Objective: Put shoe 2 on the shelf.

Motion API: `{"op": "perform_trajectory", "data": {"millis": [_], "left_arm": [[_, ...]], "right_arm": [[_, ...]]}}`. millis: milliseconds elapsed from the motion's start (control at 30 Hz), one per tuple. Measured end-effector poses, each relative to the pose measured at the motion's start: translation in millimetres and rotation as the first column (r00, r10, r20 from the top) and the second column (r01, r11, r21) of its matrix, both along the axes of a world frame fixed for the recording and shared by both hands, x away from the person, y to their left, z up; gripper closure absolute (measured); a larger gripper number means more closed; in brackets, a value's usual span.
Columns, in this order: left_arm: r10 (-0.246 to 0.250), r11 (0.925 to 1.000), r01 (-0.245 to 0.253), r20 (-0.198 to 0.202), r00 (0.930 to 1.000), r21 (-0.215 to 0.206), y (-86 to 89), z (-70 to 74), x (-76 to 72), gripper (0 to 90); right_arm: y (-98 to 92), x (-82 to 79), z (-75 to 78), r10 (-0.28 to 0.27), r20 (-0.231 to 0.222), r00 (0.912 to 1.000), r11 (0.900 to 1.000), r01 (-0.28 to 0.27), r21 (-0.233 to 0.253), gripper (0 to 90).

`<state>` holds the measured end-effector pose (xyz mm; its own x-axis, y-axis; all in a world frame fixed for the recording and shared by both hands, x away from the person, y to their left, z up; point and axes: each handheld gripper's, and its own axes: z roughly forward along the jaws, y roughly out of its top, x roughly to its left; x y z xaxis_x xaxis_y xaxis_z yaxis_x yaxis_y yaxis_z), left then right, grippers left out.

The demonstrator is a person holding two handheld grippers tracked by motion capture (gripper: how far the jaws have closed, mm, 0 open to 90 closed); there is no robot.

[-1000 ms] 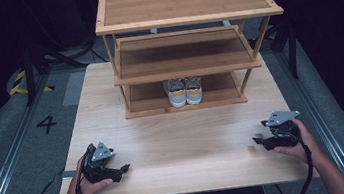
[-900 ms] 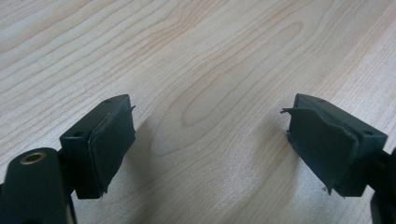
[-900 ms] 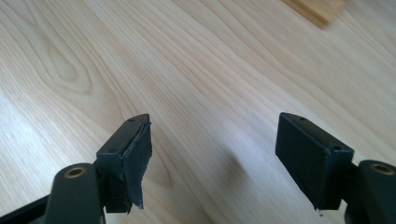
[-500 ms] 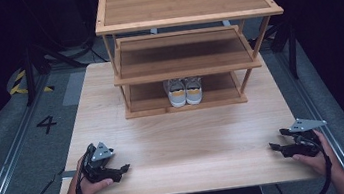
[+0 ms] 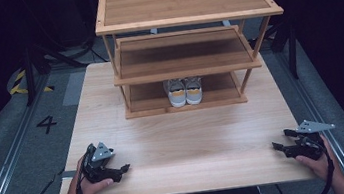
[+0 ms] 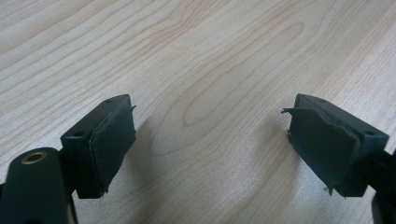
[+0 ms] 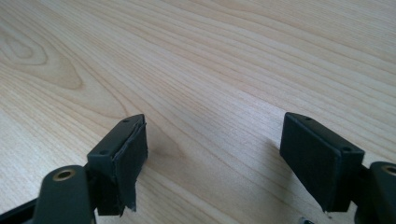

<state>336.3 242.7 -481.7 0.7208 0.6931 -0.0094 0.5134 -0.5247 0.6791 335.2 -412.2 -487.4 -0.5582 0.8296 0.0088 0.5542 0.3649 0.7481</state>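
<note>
Left gripper [image 5: 121, 170]: held in the person's left hand [image 5: 91, 186] at the near left corner of the table [image 5: 186, 140], jaws spread wide with nothing between them; in the left gripper view the two black pads [image 6: 112, 144] stand well apart over bare light wood grain, the far pad's rubber facing torn at its edge. Right gripper [image 5: 280, 146]: held in the person's right hand [image 5: 319, 160] at the near right edge of the table, jaws likewise released and empty; in the right gripper view its pads [image 7: 128, 161] frame bare tabletop. Cables trail from both grippers off the near edge. Beyond the fingertips, across an open stretch of wood: three-tier bamboo shoe rack [image 5: 191, 66], standing at the far half of the table, roughly midway between the two grippers' lines of reach. On its bottom shelf, well apart from both sets of fingers: a pair of small grey sneakers [image 5: 184, 91], side by side and touching, apparently with yellow patches at the near ends, though the shade under the shelf makes this uncertain. The middle and top shelves carry nothing.
</note>
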Motion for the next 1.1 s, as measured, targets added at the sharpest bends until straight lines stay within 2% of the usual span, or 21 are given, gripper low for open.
{"op": "perform_trajectory", "data": {"millis": [167,1100], "left_arm": [[-0.003,0.9999,0.003,0.002,1.0000,-0.011,0.1,-0.7,0.5,15.0],[-0.001,1.0000,0.001,-0.002,1.0000,-0.009,-0.2,-0.4,0.6,15.0]], "right_arm": [[0.1,-0.1,0.0,-0.003,0.000,1.0000,1.000,0.003,0.000,23.6],[-0.3,0.0,0.1,-0.011,0.000,0.9999,1.000,0.011,0.000,23.7]]}}
